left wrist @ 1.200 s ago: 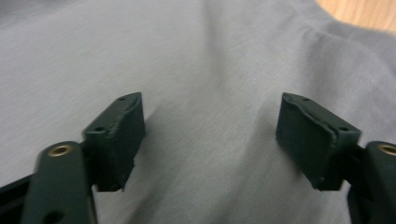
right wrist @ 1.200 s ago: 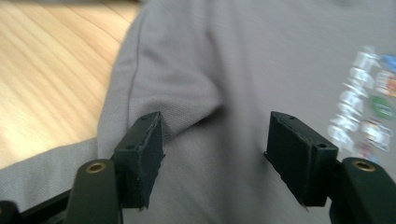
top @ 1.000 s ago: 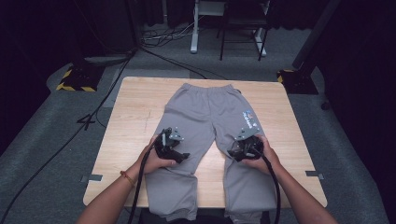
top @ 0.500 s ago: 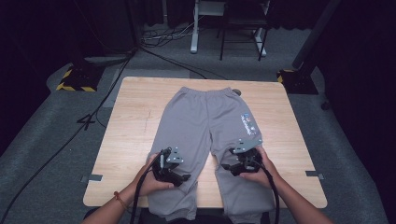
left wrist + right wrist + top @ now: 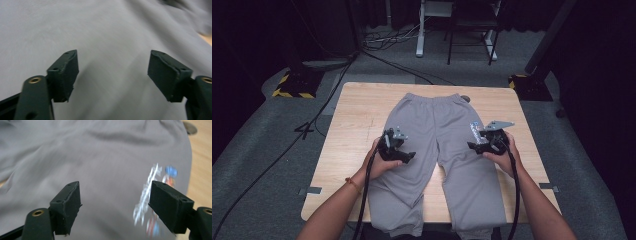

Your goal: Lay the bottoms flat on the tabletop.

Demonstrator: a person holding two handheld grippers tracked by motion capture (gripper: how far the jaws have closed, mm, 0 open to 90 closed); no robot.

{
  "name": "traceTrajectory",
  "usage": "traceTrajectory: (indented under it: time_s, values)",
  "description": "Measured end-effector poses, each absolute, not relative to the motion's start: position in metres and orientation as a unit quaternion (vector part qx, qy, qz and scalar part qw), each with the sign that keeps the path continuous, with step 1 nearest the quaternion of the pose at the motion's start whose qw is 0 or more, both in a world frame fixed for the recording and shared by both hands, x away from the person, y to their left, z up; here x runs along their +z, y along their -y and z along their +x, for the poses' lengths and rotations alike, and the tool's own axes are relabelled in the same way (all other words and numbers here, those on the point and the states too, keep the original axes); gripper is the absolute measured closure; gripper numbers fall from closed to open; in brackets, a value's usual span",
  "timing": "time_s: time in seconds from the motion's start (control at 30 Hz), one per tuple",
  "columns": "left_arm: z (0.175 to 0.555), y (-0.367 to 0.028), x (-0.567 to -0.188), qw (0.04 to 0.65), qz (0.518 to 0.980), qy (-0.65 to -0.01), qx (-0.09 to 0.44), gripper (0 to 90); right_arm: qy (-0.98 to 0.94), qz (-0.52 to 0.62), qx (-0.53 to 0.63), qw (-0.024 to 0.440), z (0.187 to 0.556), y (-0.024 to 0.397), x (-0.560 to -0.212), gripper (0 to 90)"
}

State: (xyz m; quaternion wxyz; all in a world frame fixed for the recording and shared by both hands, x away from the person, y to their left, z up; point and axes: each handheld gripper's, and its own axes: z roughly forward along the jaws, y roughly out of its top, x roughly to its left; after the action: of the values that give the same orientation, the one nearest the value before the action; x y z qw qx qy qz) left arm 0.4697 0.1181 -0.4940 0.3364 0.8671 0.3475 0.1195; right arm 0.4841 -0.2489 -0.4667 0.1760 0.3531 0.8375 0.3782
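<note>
Grey sweatpants (image 5: 439, 135) lie flat on the wooden table (image 5: 357, 120), waistband at the far side and legs toward the person. A small white, blue and red print (image 5: 152, 195) marks the hip on the right. My left gripper (image 5: 398, 147) hovers over the left leg, open, with bare grey cloth (image 5: 112, 32) beyond its jaws. My right gripper (image 5: 484, 140) hangs over the right hip beside the print (image 5: 474, 131). It is open; its jaws have just been opening, with nothing between them. In their own views the left gripper (image 5: 112, 65) and right gripper (image 5: 113, 195) both stand wide.
A small dark round object (image 5: 465, 98) lies on the table just past the waistband, also seen as the round object (image 5: 191, 128) in the right gripper view. Cables (image 5: 312, 125) run over the grey floor at left. Yellow-and-black striped bases (image 5: 292, 85) stand off the far corners.
Both hands first drew back toward the near edge, then moved forward up the legs toward the waistband. The right gripper now sits farther right, by the print.
</note>
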Motion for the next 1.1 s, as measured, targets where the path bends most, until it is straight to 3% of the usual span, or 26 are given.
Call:
traceTrajectory:
  time_s: [0.13,0.43,0.5,0.87,1.0,1.03,1.1]
  values:
    - [0.494,-0.108,-0.496,0.328,0.868,-0.353,0.116,18.8,-0.834,0.358,0.383,0.171,0.515,0.232,-0.473,25.3]
    - [0.536,-0.083,-0.501,0.352,0.86,-0.347,0.128,19.2,-0.834,0.387,0.354,0.169,0.543,0.209,-0.499,24.0]
    - [0.544,-0.075,-0.501,0.353,0.86,-0.344,0.128,18.6,-0.828,0.393,0.363,0.168,0.545,0.212,-0.5,26.9]
    - [0.579,-0.036,-0.501,0.348,0.853,-0.364,0.139,18.3,-0.789,0.461,0.348,0.207,0.554,0.273,-0.501,24.8]
    - [0.578,-0.031,-0.496,0.331,0.855,-0.374,0.142,20.4,-0.782,0.473,0.346,0.211,0.554,0.279,-0.5,26.6]
    - [0.575,-0.031,-0.493,0.324,0.86,-0.367,0.143,23.4,-0.785,0.467,0.347,0.211,0.553,0.278,-0.498,26.7]
    - [0.561,-0.038,-0.481,0.333,0.869,-0.338,0.144,21.0,-0.792,0.453,0.349,0.214,0.545,0.277,-0.492,28.2]
